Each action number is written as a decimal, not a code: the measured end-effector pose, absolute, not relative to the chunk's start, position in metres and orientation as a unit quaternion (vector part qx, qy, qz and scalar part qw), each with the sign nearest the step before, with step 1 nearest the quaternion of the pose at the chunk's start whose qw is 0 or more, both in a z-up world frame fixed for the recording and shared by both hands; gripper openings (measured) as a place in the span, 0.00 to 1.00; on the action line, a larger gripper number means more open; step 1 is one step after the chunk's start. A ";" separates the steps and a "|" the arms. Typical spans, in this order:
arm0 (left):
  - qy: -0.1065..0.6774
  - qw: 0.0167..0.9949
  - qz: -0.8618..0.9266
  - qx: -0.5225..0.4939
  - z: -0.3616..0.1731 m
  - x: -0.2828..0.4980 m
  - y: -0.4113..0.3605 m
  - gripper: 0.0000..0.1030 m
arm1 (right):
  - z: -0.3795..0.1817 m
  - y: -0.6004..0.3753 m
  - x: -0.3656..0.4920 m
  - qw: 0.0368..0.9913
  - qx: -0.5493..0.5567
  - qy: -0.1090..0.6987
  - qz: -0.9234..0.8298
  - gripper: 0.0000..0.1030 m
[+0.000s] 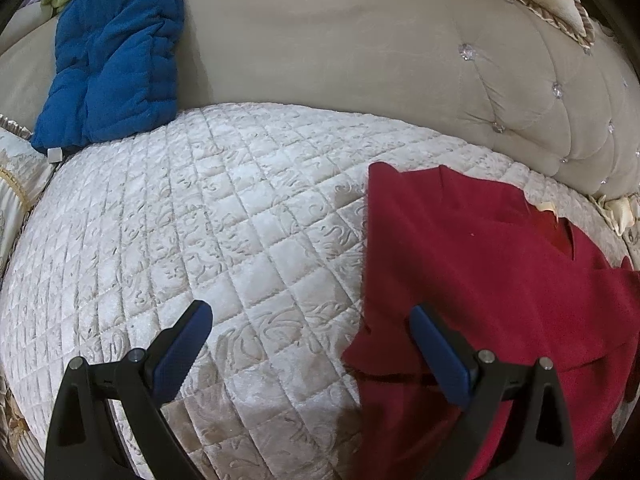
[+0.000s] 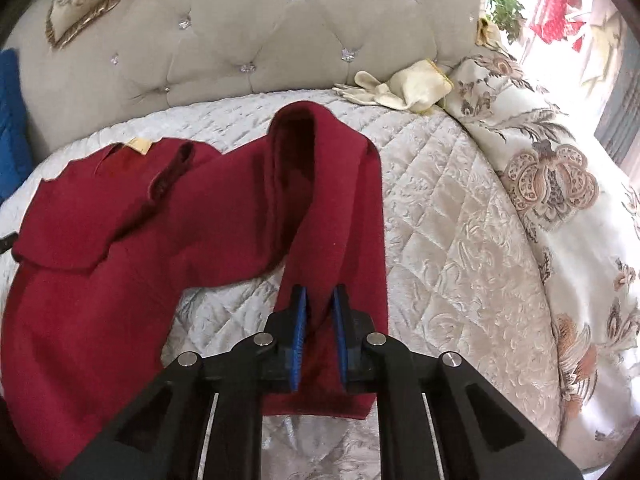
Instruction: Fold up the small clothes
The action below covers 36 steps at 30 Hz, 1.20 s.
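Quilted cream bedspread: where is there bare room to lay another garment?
Bare quilting lies between the blue padded cushion and the dark red knitted garment. It is crowded near the cream gloves and floral pillow.

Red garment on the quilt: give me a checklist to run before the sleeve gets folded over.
1. Right tongs shut on the sleeve: ok.
2. Left tongs open, holding nothing, beside the red garment: ok.
3. Sleeve free of twists: not ok, it bunches into a hump near the shoulder.
4. Body lying flat on the quilt: cannot tell, its lower part runs out of view.
5. Gloves clear of the garment: ok.
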<state>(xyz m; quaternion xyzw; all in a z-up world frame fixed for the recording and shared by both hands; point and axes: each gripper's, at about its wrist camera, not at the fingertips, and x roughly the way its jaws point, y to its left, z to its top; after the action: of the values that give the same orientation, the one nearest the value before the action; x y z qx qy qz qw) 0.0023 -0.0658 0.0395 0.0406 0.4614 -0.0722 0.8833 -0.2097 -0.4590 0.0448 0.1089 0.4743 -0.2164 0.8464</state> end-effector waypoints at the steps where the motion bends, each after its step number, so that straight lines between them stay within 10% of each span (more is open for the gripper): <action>1: 0.462 0.883 -0.072 0.040 0.039 0.002 -0.065 0.98 | 0.045 -0.460 -0.211 0.848 0.120 0.472 -0.211 0.00; 5: 0.459 0.884 -0.074 0.042 0.041 0.001 -0.066 0.98 | 0.048 -0.464 -0.212 0.851 0.178 0.452 -0.199 0.21; 19: 0.455 0.886 -0.077 0.041 0.046 -0.002 -0.067 0.98 | 0.043 -0.461 -0.215 0.849 0.130 0.448 -0.248 0.00; 36: 0.452 0.888 -0.077 0.030 0.052 -0.004 -0.063 0.98 | 0.221 -0.449 -0.245 0.918 -0.058 0.201 -0.337 0.00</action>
<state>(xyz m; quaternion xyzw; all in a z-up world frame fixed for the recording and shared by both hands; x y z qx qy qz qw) -0.0045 -0.0629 0.0522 0.0302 0.4516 -0.0770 0.8884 -0.2455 -0.4495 0.2207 -0.0585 0.2012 -0.3372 0.9178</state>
